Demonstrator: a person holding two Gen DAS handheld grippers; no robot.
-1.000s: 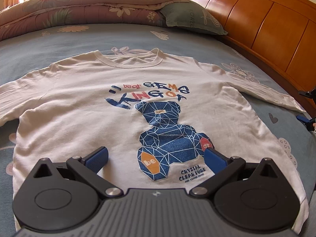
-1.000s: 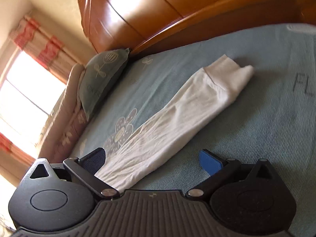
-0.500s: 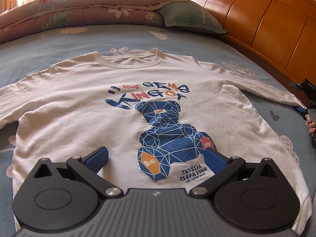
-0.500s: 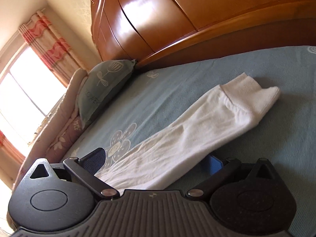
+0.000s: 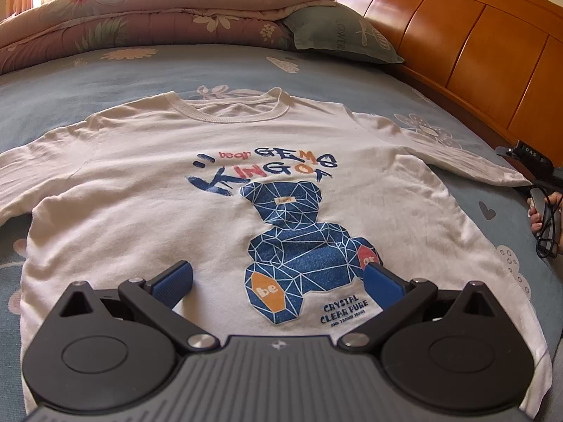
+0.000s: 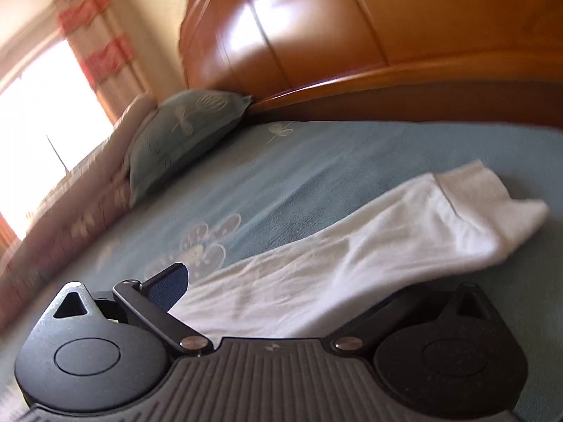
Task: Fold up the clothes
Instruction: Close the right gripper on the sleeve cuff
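A white long-sleeved shirt (image 5: 147, 190) with a blue bear print lies face up, spread flat on the blue bed sheet (image 5: 105, 74). My left gripper (image 5: 276, 277) hovers open over the lower hem, nothing between its fingers. The shirt's right sleeve (image 6: 352, 260) stretches out to its cuff (image 6: 489, 207). My right gripper (image 6: 281, 285) is open and straddles that sleeve; the cloth drapes over and hides its right finger. In the left wrist view the right gripper (image 5: 535, 161) shows at the sleeve's end, held by a hand (image 5: 540, 218).
A wooden headboard (image 5: 475, 42) runs along the right side of the bed. A green pillow (image 5: 337, 35) and a folded floral quilt (image 5: 140, 14) lie at the far end. A curtained window (image 6: 52, 98) glows behind them.
My right gripper has pushed in along the sleeve, and the cloth now covers its right finger. The view is blurred from that motion. The left gripper has hardly moved.
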